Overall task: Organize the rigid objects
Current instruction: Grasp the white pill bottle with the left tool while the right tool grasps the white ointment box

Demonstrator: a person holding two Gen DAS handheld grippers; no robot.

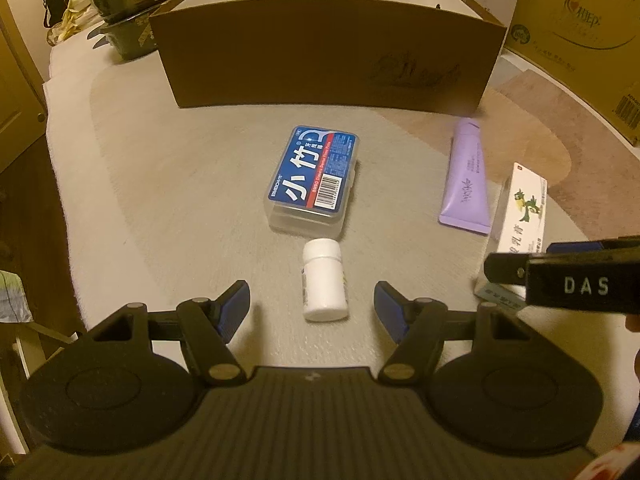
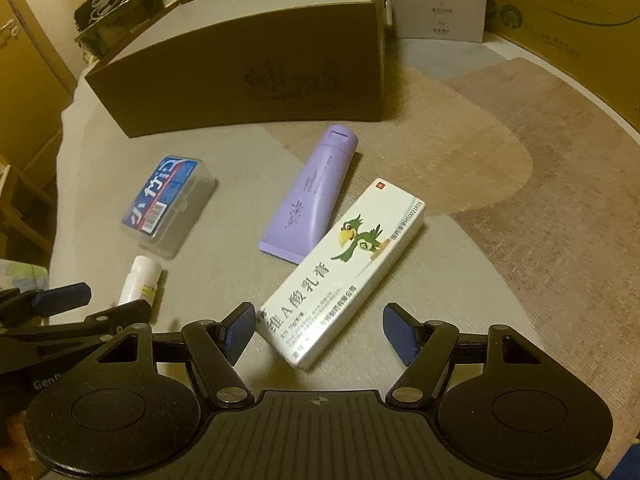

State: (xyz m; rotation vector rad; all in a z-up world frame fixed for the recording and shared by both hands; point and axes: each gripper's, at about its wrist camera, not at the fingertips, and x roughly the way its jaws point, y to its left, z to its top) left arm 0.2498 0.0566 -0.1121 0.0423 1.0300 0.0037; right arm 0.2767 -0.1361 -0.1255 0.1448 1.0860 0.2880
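- Left gripper (image 1: 312,306): the jaws are held wide apart and nothing is gripped. The blue pads are seen on either side of the lower end of the white bottle, clear of it on both sides.
- White bottle (image 1: 324,280): a small pill bottle with a white cap, laid on its side on the grey mat, cap end towards the floss box. In the right wrist view it (image 2: 140,284) is partly covered by the left gripper's fingers.
- Floss box (image 1: 312,180): a clear plastic case with a blue label, laid flat just beyond the bottle.
- Purple tube (image 2: 310,200): laid flat, cap end towards the cardboard box, crimped end just beside the white carton; whether they touch cannot be told.
- White carton (image 2: 344,268): a long medicine box printed with a green parrot, laid flat at a slant.
- Right gripper (image 2: 318,330): the jaws are spread wide and nothing is held. The near end of the white carton is seen between the pads, with a gap on each side.
- Cardboard box (image 1: 328,64): a large open brown box, stood at the far edge of the mat, well apart from the small items.
- Grey mat (image 1: 180,200): the surface on which all items are laid.
- Printed cartons (image 1: 576,40): stacked behind and to the right.
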